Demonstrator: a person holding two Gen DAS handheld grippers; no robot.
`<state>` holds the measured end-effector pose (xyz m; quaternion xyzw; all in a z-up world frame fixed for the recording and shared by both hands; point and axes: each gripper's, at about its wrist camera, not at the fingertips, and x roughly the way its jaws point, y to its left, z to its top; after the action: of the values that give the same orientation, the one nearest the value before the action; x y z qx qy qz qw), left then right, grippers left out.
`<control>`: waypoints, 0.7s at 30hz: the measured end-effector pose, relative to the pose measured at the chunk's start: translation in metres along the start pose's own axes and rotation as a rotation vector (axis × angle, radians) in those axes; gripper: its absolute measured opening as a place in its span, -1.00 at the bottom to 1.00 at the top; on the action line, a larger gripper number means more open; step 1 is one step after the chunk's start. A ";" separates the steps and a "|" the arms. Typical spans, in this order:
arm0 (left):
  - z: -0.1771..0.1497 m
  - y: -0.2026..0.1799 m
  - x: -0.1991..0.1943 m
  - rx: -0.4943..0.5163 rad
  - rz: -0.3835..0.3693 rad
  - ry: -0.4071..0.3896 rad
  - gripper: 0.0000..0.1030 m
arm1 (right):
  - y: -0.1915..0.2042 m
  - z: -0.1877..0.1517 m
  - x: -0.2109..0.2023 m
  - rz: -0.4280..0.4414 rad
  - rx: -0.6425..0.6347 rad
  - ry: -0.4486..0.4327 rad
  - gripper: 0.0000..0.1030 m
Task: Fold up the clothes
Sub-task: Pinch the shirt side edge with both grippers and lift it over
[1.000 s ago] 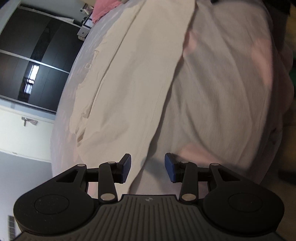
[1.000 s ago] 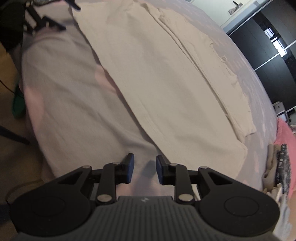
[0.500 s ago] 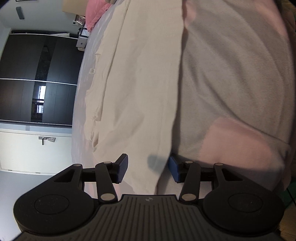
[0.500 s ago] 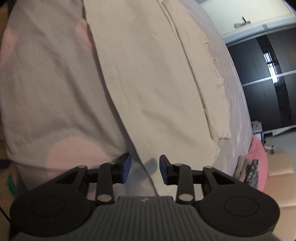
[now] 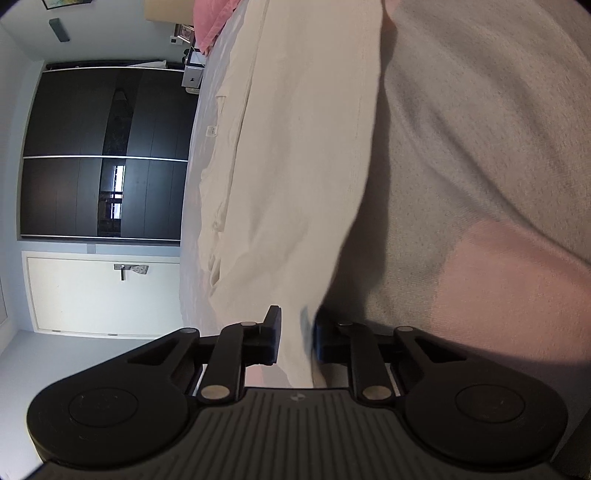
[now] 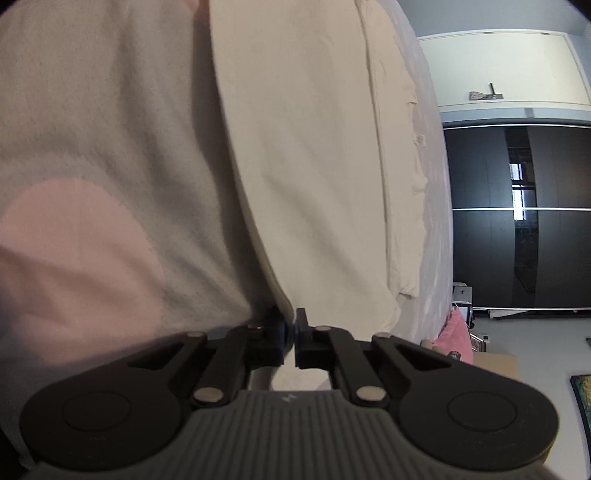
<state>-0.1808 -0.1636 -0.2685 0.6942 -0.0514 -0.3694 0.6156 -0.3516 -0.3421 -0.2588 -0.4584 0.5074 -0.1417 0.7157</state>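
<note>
A cream garment (image 5: 295,147) lies flat along the bed, folded lengthwise, with its long hem running toward me. My left gripper (image 5: 295,332) sits at one corner of that hem. Its jaws are narrowed around the cloth, which fills the small gap left between them. In the right wrist view the same cream garment (image 6: 314,147) stretches away, and my right gripper (image 6: 290,332) is shut on the hem corner at its near end. Both grippers are low against the bed.
The bed's grey sheet with pink spots (image 5: 480,147) (image 6: 110,129) lies under the garment. A dark sliding wardrobe (image 5: 103,155) (image 6: 517,221) and a white door (image 5: 92,295) stand beyond the bed. Pink fabric (image 5: 214,22) (image 6: 454,339) lies at one end.
Both grippers dropped to the garment's hem and rolled sideways. The right jaws closed on the cloth. The left jaws narrowed to about half their earlier gap around it.
</note>
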 end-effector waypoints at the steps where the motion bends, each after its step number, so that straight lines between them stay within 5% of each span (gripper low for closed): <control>1: 0.000 0.004 -0.002 -0.020 0.000 0.002 -0.68 | 0.000 0.000 0.000 -0.013 0.003 -0.001 -0.93; 12: 0.001 0.083 -0.034 -0.285 -0.024 -0.006 -0.95 | -0.065 0.015 -0.018 -0.123 0.138 -0.019 -0.95; 21: -0.016 0.159 -0.087 -0.442 -0.043 -0.069 -0.98 | -0.119 0.007 -0.091 -0.161 0.178 -0.054 -0.95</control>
<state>-0.1734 -0.1420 -0.0874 0.5303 0.0246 -0.4085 0.7425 -0.3552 -0.3421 -0.1089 -0.4360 0.4349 -0.2309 0.7533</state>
